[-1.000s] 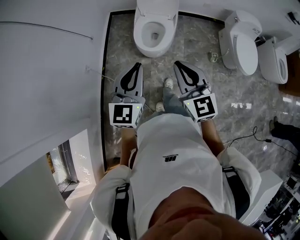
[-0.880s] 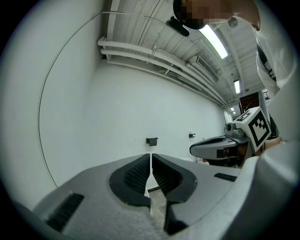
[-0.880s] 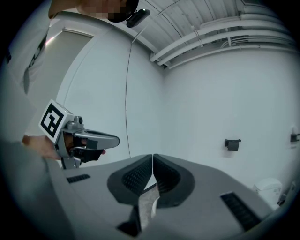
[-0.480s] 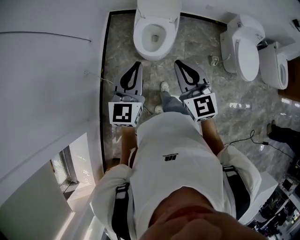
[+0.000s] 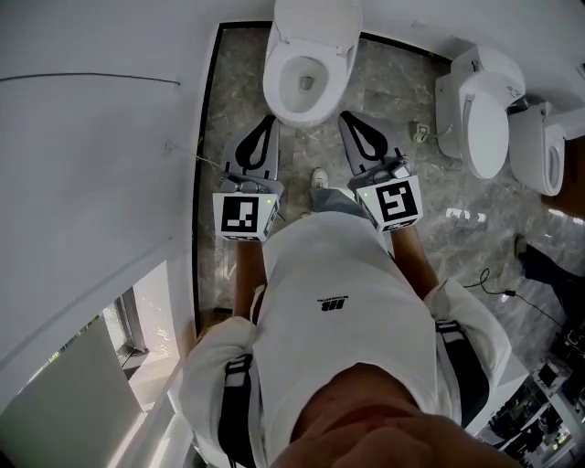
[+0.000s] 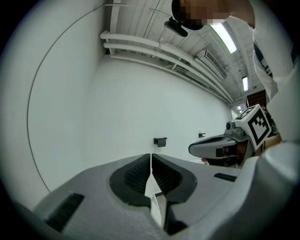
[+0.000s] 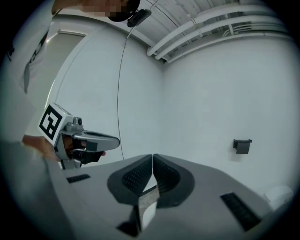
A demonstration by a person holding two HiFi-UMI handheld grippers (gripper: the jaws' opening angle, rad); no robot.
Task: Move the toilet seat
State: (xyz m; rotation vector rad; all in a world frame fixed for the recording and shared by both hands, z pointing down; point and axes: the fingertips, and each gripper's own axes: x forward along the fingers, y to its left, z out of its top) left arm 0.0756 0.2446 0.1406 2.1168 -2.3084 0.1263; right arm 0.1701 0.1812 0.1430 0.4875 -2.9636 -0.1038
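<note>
Right now the toilet seat (image 5: 277, 87) is on the white toilet (image 5: 318, 20) at the top of the head view, straight ahead of you. It may be lying down on the bowl, but that is hard to tell from above. Your left gripper (image 5: 267, 122) and right gripper (image 5: 346, 117) show just beside the bowl's front, one on each side. Both have their jaws pressed together with nothing in them. Two other toilets (image 5: 484, 114) stand on the grey floor (image 5: 402, 82) to your right.

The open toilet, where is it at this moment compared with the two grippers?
In the head view the open toilet stands at top centre against the wall, just ahead of the tips of the left gripper and the right gripper.
</note>
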